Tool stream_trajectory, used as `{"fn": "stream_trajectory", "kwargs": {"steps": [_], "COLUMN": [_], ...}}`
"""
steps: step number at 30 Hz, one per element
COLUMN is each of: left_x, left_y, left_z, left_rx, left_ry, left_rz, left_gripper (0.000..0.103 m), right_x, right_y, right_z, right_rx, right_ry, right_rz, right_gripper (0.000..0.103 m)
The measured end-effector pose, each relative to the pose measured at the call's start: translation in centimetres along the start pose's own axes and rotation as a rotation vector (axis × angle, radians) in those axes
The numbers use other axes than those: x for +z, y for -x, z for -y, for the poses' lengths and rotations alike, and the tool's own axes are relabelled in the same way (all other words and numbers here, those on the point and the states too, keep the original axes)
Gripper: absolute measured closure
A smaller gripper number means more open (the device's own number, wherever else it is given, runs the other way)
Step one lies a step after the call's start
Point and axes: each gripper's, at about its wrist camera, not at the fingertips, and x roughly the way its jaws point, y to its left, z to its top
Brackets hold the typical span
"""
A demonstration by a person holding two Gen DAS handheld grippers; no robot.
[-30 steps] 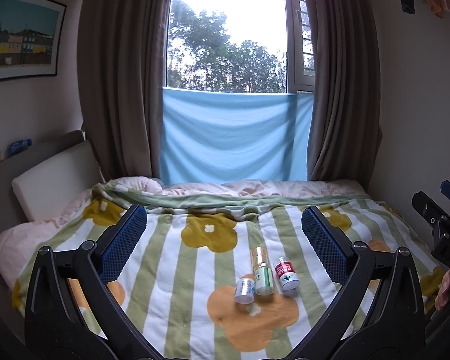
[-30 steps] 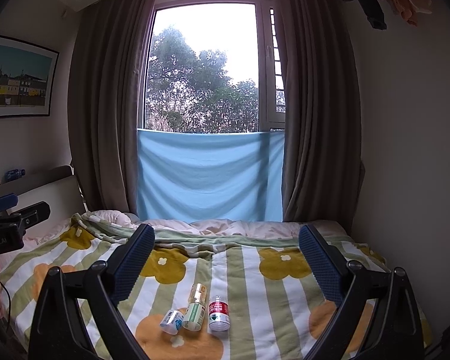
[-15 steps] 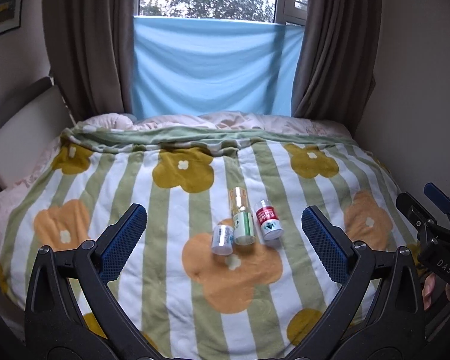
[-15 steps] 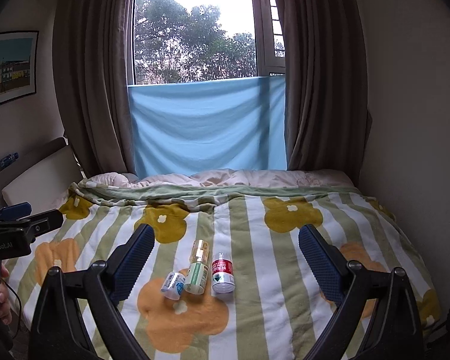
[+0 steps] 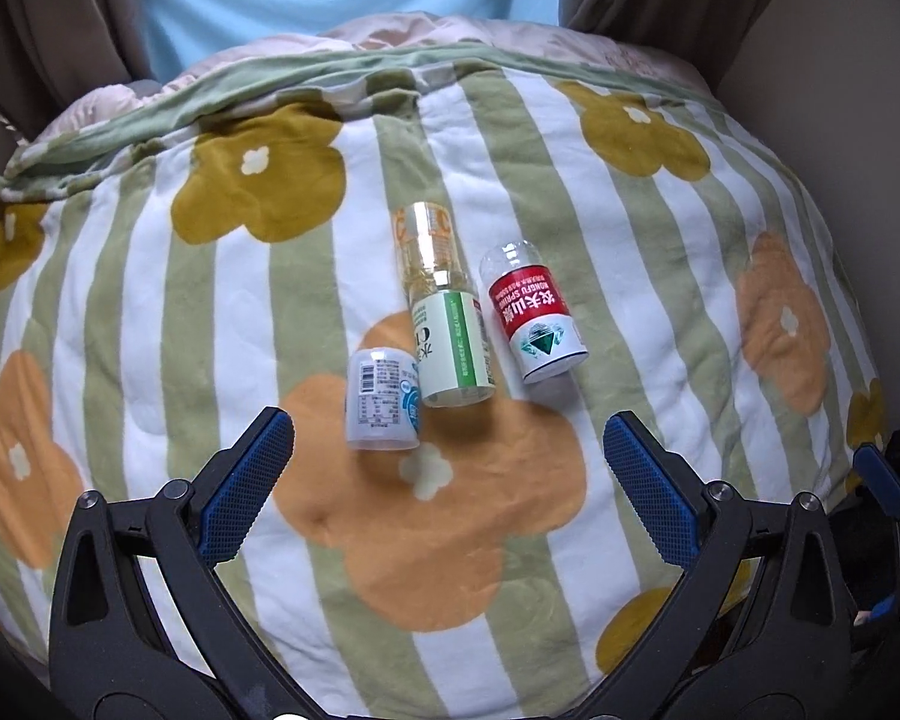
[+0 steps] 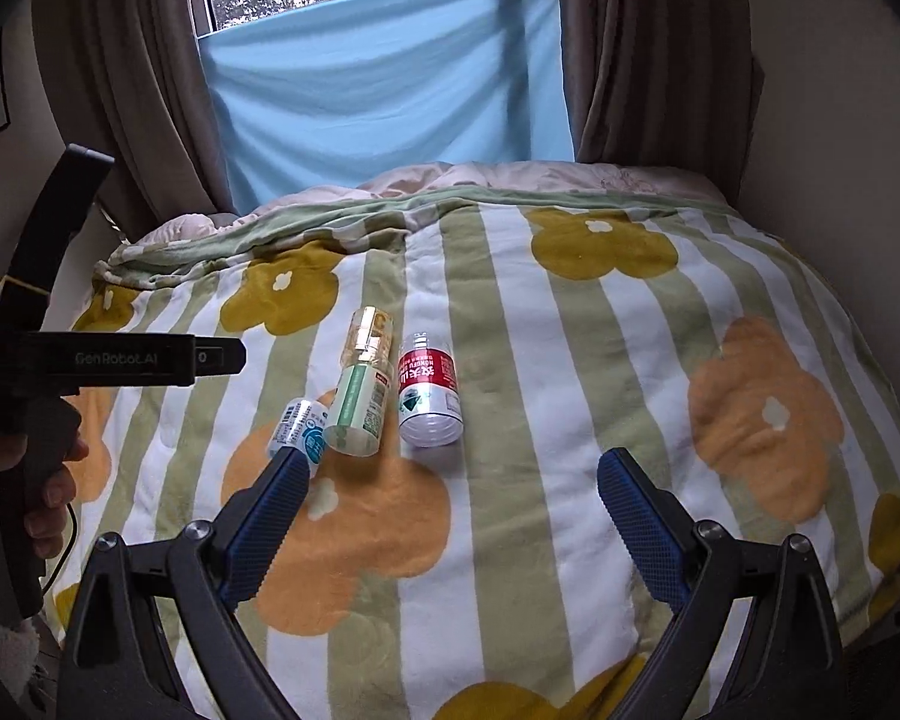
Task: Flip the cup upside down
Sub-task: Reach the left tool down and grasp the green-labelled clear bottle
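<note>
A bed fills both views, covered by a quilt [image 5: 150, 312] striped in green and white with large orange and mustard flowers.

Three cut-off bottle cups lie on their sides near the quilt's middle. Farthest left is a short cup with a white and blue label [image 5: 383, 401] [image 6: 300, 429]. Touching its right side is a taller cup with a green and white label [image 5: 447, 330] [image 6: 359, 399], its clear golden end pointing toward the window. Just right of that, apart from it, lies a cup with a red label [image 5: 531, 315] [image 6: 427, 393].

The left gripper [image 5: 449, 483] hovers over the quilt, blue-padded fingers spread wide and empty, short of the cups. The right gripper [image 6: 450, 507] is likewise spread and empty.

Behind the bed hangs a blue cloth [image 6: 384, 78] between brown curtains [image 6: 654, 54].
</note>
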Motion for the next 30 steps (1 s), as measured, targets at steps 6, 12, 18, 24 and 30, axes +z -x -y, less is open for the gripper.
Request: {"fn": "stream_trajectory", "kwargs": {"steps": [6,12,18,24,30], "left_x": [3.7,6.1,7.1,7.4,7.5], "left_y": [-10.6,-19.1,-23.0,-25.4,-25.1], "left_z": [-0.1,0.5,0.5,0.5,0.4], "left_rx": [-0.018,0.008,-0.012,-0.015,-0.034], "left_ry": [-0.014,-0.083,-0.095,-0.081,-0.050], "left_rz": [-0.153,-0.309,-0.408,-0.458,-0.452], "left_gripper": [0.000,0.000,0.013,0.038,0.039], "right_x": [-2.9,-5.0,-5.5,-5.3,-5.2], "right_y": [-4.7,-6.9,-7.6,-7.8,-7.8], "right_z": [-0.6,-1.1,-1.0,-0.3,-0.1], "right_rx": [-0.025,-0.054,-0.045,-0.054,-0.052], "right_ry": [0.038,0.072,0.057,0.035,0.032], "right_rz": [-0.050,-0.069,-0.089,-0.086,-0.082], "right_gripper": [0.007,0.007,0.007,0.007,0.007]}}
